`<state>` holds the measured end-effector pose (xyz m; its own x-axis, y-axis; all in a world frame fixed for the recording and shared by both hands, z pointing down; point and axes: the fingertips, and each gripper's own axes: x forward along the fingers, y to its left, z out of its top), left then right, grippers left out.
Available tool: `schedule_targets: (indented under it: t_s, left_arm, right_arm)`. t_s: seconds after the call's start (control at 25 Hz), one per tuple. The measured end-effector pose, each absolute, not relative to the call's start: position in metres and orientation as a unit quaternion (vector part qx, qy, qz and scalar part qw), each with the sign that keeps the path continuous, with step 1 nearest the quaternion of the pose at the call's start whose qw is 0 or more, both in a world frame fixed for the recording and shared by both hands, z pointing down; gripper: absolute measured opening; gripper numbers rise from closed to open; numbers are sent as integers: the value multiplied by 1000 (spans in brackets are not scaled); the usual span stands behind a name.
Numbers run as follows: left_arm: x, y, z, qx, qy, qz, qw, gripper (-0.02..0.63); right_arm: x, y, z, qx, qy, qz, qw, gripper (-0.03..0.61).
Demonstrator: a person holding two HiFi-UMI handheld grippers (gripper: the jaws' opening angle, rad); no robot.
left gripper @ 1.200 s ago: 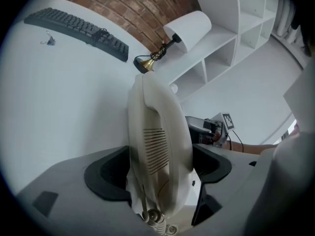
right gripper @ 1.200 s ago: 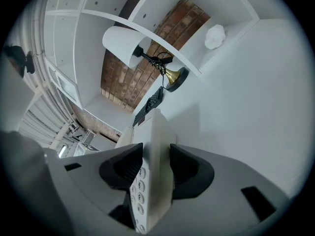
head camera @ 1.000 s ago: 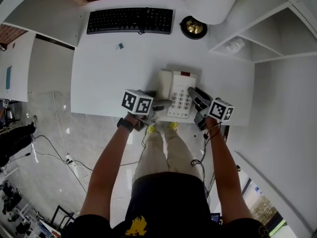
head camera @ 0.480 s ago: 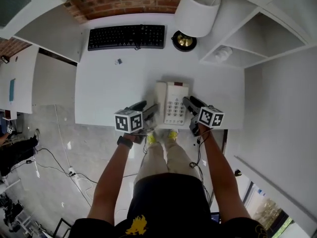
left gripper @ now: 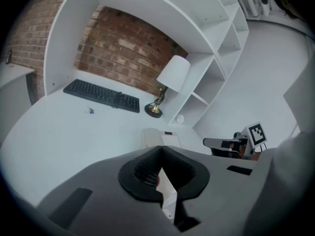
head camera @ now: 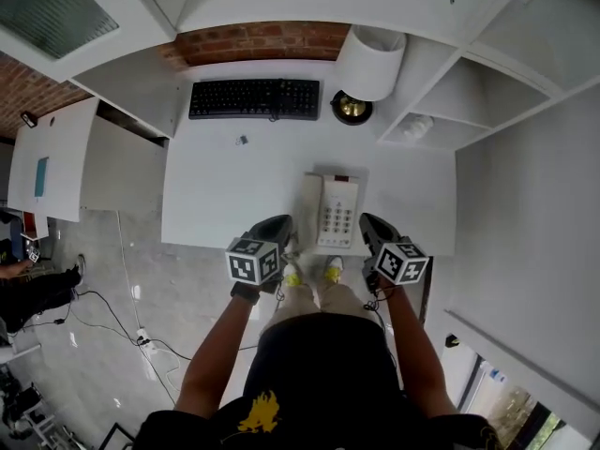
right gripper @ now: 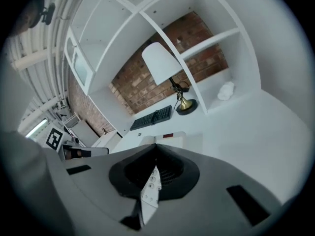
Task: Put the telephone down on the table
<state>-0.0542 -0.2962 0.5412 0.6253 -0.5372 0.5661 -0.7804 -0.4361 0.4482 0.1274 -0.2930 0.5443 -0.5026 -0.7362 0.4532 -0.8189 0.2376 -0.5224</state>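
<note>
White desk (head camera: 206, 195) below a brick wall (head camera: 262, 40); the upper-right shelf cubby (head camera: 450, 92) holds a small white object (head camera: 417, 127). The telephone (head camera: 330, 210) rests mid-desk. The left gripper (head camera: 279, 225) and right gripper (head camera: 369, 223) have just closed, empty.

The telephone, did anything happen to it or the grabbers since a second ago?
The left gripper and the right gripper drew back from the sides of the telephone toward the person, to the near edge of the table. Their jaws have just closed, with nothing between them. The telephone stayed flat on the table; the keyboard and lamp did not move.
</note>
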Motion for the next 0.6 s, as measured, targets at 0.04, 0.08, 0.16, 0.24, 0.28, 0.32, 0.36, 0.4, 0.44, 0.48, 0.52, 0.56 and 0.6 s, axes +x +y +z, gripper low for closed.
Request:
schedule_targets:
  t_s: [0.04, 0.08, 0.16, 0.24, 0.28, 0.32, 0.36, 0.4, 0.44, 0.48, 0.52, 0.56, 0.6]
  left_arm:
    - [-55, -295, 533, 832, -398, 170, 346, 18]
    - [-57, -295, 524, 835, -401, 168, 338, 18]
    - [-62, -295, 508, 838, -410, 164, 322, 18]
    - [-69, -296, 493, 838, -420, 160, 310, 18]
    - [-72, -298, 485, 839, -423, 159, 303, 18]
    - [-76, -299, 478, 840, -426, 161, 294, 18]
    - [-81, -301, 474, 841, -429, 165, 284, 18]
    - [-86, -304, 470, 842, -432, 167, 276, 17]
    - [-90, -307, 466, 843, -435, 166, 270, 17]
    - [-93, -311, 460, 844, -437, 161, 266, 17]
    - [-95, -314, 453, 845, -440, 157, 262, 17]
    - [-98, -316, 447, 845, -443, 153, 256, 18]
    - [-101, -319, 440, 846, -448, 150, 248, 17]
  right_arm:
    - [126, -292, 534, 496, -791, 354, 58, -2]
    - [124, -291, 523, 497, -796, 341, 59, -2]
    - [125, -291, 501, 500, -804, 318, 56, -2]
    - [130, -291, 481, 507, -806, 303, 46, -2]
    - [134, -291, 473, 510, -806, 297, 42, -2]
    - [137, -289, 465, 514, -806, 291, 40, -2]
    - [141, -287, 458, 519, -805, 284, 39, -2]
    - [146, -286, 452, 525, -804, 277, 39, -2]
    - [151, -285, 446, 530, -803, 270, 38, -2]
    - [155, -285, 441, 535, -802, 264, 37, -2]
    - [159, -285, 437, 538, -801, 258, 37, -2]
    - [161, -285, 433, 541, -801, 252, 39, -2]
    - [163, -285, 430, 544, -802, 244, 42, -2]
